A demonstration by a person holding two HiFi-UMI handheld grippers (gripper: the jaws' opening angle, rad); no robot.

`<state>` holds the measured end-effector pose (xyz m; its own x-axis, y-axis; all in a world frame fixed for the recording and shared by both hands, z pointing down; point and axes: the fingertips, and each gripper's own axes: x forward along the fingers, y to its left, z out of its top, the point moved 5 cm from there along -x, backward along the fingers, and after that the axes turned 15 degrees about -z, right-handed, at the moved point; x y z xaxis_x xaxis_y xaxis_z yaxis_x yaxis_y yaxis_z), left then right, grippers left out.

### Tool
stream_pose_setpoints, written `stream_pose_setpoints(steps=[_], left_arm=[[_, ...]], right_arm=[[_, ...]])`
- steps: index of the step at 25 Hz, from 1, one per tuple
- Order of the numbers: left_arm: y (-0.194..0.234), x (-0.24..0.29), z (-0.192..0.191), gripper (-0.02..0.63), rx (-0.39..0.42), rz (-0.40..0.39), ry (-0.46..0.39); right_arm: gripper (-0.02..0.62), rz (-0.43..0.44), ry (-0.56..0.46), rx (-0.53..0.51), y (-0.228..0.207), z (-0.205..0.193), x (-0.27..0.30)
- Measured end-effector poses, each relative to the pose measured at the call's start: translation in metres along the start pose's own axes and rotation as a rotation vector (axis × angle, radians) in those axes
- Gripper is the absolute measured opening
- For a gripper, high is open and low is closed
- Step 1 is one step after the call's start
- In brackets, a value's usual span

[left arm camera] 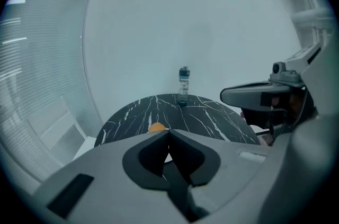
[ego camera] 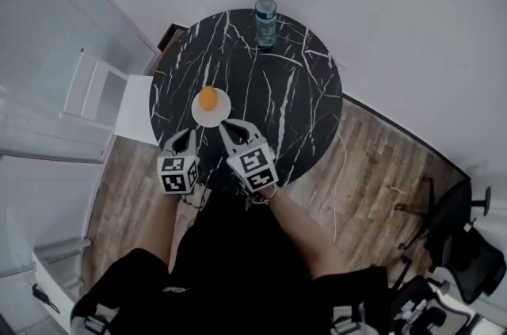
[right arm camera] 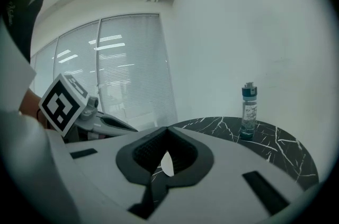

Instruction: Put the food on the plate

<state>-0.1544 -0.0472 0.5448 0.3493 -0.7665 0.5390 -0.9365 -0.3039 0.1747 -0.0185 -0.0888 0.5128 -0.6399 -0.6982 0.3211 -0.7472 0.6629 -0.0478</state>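
An orange piece of food (ego camera: 207, 98) lies on a small white plate (ego camera: 215, 114) on the near left part of the round black marble table (ego camera: 301, 88). Both grippers hover at the table's near edge, just short of the plate. My left gripper (ego camera: 188, 135) is shut with nothing in it; in the left gripper view its jaws (left arm camera: 169, 133) meet, and the food (left arm camera: 157, 127) peeks over them. My right gripper (ego camera: 225, 128) is also shut and empty; in its own view the jaws (right arm camera: 168, 129) touch, and a sliver of plate (right arm camera: 167, 163) shows behind them.
A clear water bottle (ego camera: 265, 22) with a dark cap stands at the table's far edge, also seen as the bottle (left arm camera: 183, 85) and the bottle (right arm camera: 248, 110). A white chair (ego camera: 99, 92) stands left of the table, and a black office chair (ego camera: 467, 246) at the lower right.
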Motion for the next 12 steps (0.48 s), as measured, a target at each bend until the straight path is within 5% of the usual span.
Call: stream_pose_setpoints(steps=[12], left_arm=[[-0.044,-0.081,0.047,0.0,0.016,0.126,-0.273]], right_arm=[[-0.003,-0.006,-0.23,-0.096,0.009,0.073,-0.072]])
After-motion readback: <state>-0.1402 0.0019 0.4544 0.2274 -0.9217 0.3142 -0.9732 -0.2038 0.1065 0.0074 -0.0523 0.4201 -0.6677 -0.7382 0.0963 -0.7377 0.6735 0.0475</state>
